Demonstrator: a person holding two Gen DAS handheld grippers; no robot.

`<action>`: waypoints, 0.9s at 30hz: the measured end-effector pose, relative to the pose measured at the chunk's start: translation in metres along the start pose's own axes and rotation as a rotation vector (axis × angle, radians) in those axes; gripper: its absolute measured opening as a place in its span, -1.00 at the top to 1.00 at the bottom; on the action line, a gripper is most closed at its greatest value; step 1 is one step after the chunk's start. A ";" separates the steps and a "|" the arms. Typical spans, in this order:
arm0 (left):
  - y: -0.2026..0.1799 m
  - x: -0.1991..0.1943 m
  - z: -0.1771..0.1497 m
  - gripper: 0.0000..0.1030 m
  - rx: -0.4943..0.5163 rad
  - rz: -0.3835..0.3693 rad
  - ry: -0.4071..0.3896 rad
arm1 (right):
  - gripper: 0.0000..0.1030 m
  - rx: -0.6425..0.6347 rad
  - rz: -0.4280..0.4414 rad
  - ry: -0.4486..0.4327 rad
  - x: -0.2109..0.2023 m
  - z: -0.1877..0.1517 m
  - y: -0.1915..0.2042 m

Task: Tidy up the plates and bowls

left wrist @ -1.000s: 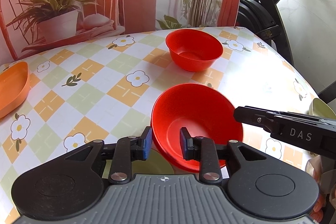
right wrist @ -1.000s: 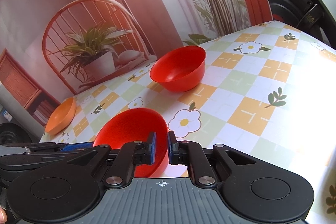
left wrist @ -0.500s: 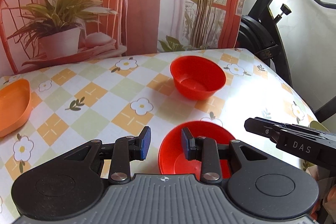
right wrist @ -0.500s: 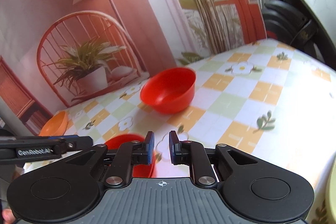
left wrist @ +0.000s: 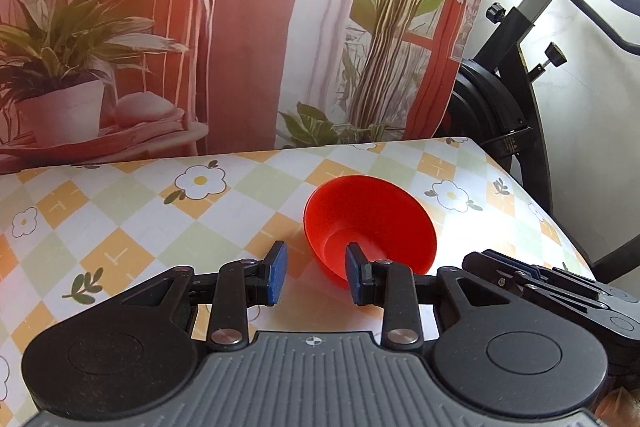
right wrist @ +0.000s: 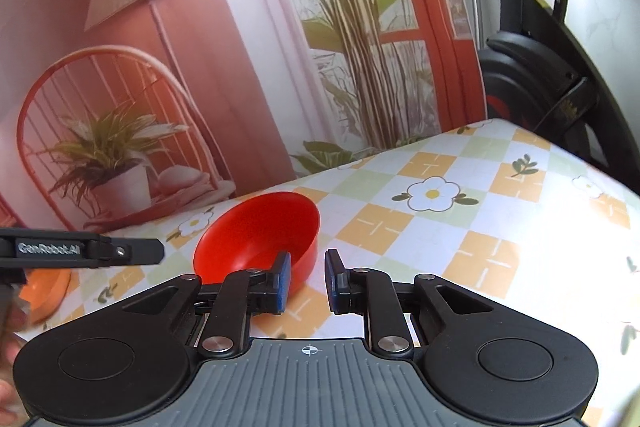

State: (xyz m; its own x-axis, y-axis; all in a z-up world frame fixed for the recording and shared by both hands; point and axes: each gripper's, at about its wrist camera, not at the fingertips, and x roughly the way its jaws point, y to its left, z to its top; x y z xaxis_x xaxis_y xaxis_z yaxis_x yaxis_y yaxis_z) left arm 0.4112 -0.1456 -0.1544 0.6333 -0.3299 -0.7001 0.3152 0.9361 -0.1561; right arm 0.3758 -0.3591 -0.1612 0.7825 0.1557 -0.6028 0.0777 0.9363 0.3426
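Right wrist view alone shows an orange dish [right wrist: 42,291] beyond the red bowl [right wrist: 260,239].

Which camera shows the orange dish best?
Only the right wrist view shows the orange dish, at the left edge, partly hidden behind the left claw. The left wrist view does not show it.
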 end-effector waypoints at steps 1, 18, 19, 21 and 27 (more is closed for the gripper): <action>0.000 0.006 0.002 0.35 -0.003 0.003 0.007 | 0.65 0.020 0.001 0.003 0.006 0.002 -0.002; -0.006 0.057 0.008 0.37 0.068 0.027 0.084 | 0.65 0.095 0.010 0.029 0.048 0.001 -0.006; -0.005 0.057 0.007 0.39 0.072 0.030 0.084 | 0.67 0.096 0.012 0.029 0.048 0.001 -0.006; -0.004 0.058 0.007 0.69 0.077 0.020 0.086 | 0.72 0.096 0.015 0.029 0.049 0.001 -0.005; -0.003 0.052 0.003 0.71 0.080 0.012 0.085 | 0.81 0.099 0.026 0.025 0.043 0.001 -0.001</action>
State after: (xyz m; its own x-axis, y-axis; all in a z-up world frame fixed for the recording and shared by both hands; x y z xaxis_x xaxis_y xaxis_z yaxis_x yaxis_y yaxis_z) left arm 0.4452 -0.1659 -0.1878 0.5760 -0.3036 -0.7590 0.3656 0.9261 -0.0930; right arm 0.4099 -0.3536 -0.1862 0.7693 0.1884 -0.6105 0.1191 0.8965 0.4267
